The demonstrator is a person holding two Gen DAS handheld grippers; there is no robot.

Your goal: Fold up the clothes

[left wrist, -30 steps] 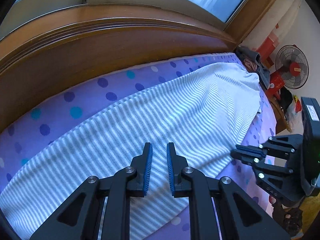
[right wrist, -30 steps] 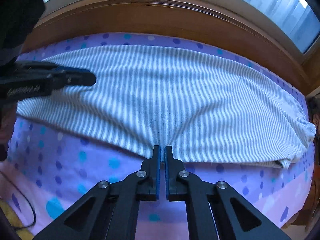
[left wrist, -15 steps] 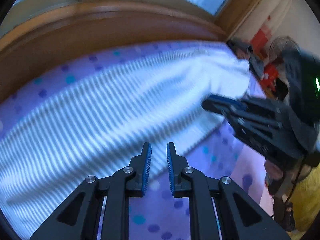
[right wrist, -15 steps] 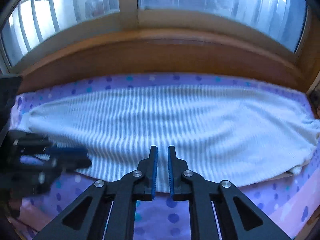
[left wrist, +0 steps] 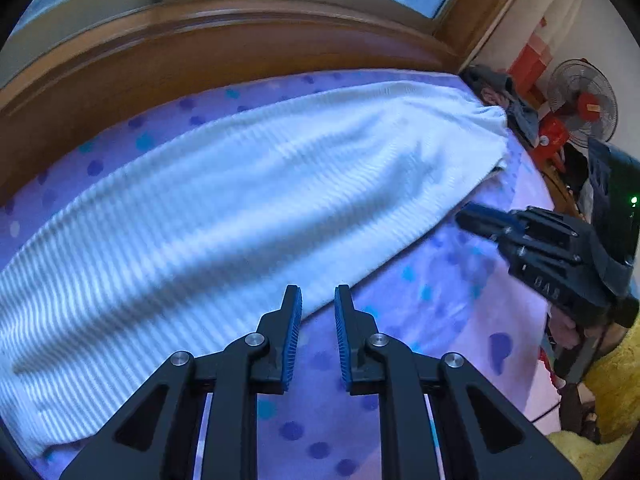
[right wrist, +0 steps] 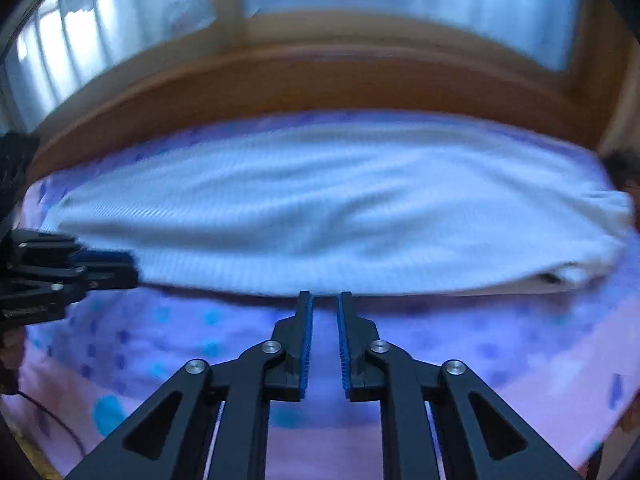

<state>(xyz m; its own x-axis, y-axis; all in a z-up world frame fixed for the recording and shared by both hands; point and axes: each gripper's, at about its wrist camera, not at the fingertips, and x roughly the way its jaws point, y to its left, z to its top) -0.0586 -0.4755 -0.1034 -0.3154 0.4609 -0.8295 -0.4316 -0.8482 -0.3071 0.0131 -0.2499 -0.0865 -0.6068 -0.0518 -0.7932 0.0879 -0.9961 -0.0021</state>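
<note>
A white garment with fine blue stripes (left wrist: 260, 200) lies spread lengthwise on the purple dotted bed sheet (left wrist: 440, 300). My left gripper (left wrist: 317, 294) hovers at the garment's near edge, open by a narrow gap with nothing between its fingers. The right gripper (left wrist: 480, 216) shows at the right, its tips just off the garment's right end. In the blurred right wrist view the garment (right wrist: 320, 208) stretches across the sheet (right wrist: 480, 340). My right gripper (right wrist: 324, 296) is slightly open and empty just short of the near hem. The left gripper (right wrist: 120, 268) enters from the left.
A wooden bed frame (left wrist: 200, 60) and windows run behind the bed. A pile of dark clothes (left wrist: 500, 92) sits at the far right corner, with a red fan (left wrist: 580, 100) beyond. Yellow fabric (left wrist: 612, 380) lies at the lower right. A cable (right wrist: 48, 412) hangs at the left.
Both grippers have drawn back from over the garment to its near edge. The right gripper's jaws, nearly shut a second ago, now stand slightly apart. The garment lies flat.
</note>
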